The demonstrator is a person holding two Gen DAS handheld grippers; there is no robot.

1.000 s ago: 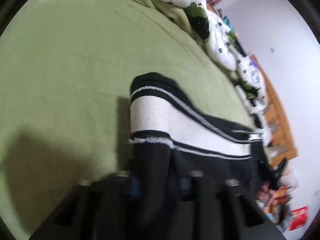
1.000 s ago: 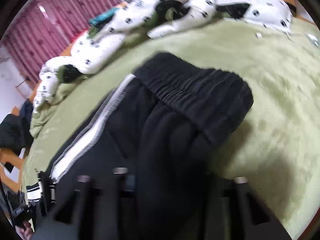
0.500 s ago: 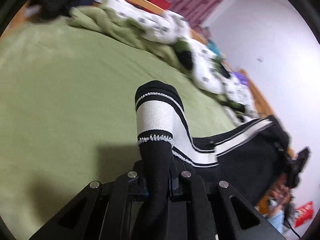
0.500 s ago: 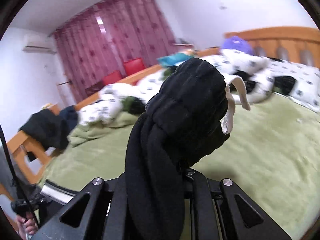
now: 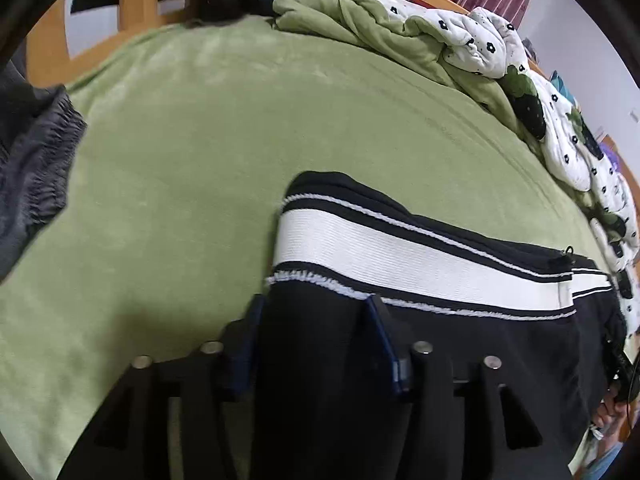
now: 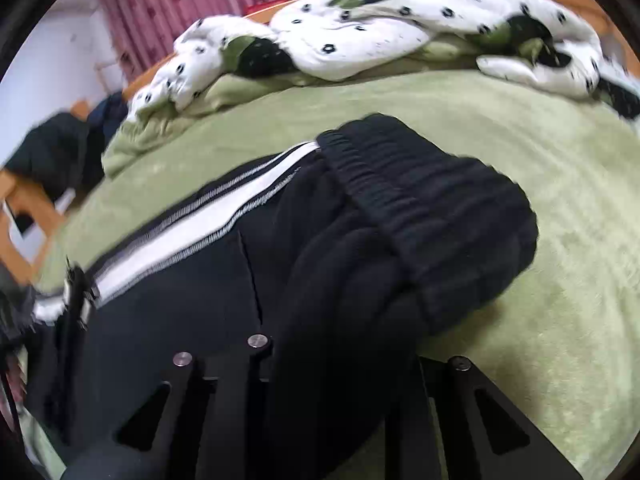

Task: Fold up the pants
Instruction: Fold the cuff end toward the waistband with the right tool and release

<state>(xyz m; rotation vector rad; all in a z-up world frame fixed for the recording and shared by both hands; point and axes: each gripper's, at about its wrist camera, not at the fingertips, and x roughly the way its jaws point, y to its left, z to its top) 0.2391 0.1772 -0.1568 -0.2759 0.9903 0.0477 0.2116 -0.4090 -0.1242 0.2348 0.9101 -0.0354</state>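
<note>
Pants (image 5: 420, 256) lie flat on the green bed (image 5: 192, 168) now, no longer lifted. Left tool (image 5: 316, 336) has opened wide around the cuff end; right tool (image 6: 344, 364) still pinches the waistband, so laying-out is nearly done

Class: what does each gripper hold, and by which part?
Right gripper grips the pants near the waistband; left gripper straddles the leg end, jaws spread.

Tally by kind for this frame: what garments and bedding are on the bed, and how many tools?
Black pants with a white side stripe: 1
Grey garment at the bed's edge: 1
Green bed cover: 1
Floral white quilt, bunched up: 1
Tools: 2, left tool and right tool
Total: 6
</note>
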